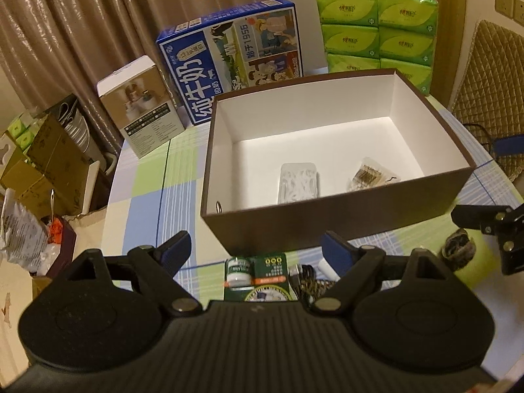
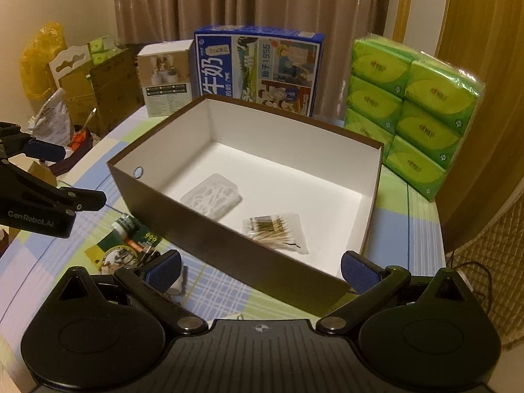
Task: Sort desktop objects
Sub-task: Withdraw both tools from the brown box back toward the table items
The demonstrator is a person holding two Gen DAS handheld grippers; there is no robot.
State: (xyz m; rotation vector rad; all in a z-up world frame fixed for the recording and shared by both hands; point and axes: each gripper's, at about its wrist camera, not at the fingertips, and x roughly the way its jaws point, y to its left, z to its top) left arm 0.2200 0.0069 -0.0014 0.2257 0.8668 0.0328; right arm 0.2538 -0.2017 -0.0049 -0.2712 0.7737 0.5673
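We see a rectangular cardboard box (image 2: 229, 239), brown outside and smooth white inside, standing open on the worktop (image 2: 396, 222), which wears a checked cloth of pale green, blue and white squares. One round hole pierces its near-left wall. Two things lie on the box floor: a clear, rounded plastic case of white floss picks (image 2: 211, 198) and, just beside it toward the right, a crinkly clear bag of wooden-stick cotton swabs (image 2: 275, 231).

Our left gripper (image 1: 255, 245) hovers in front of the box with its two blue-padded fingers (image 1: 175, 249) spread wide and nothing between them. Our right gripper (image 2: 262, 268) sits at the box's near corner, its fingers (image 2: 358, 270) likewise spread and empty.

On the cloth outside the box, near its front wall, we count a few unsorted items: one small green-and-white jar (image 1: 238, 270) resting on a flat green printed card (image 1: 270, 278), a tangle of dark cable (image 1: 306, 281) just beside them, and one dark, mottled lump (image 1: 458, 249) farther right that we cannot identify.

Behind the box stand one blue milk carton case (image 2: 258, 68) with glossy cartoon print, one small white-and-tan product box (image 2: 165, 75), and one plastic-wrapped pack of green tissue packets (image 2: 416, 111), with six faces showing in the right wrist view. A shiny brown curtain (image 2: 229, 0) hangs at the back.
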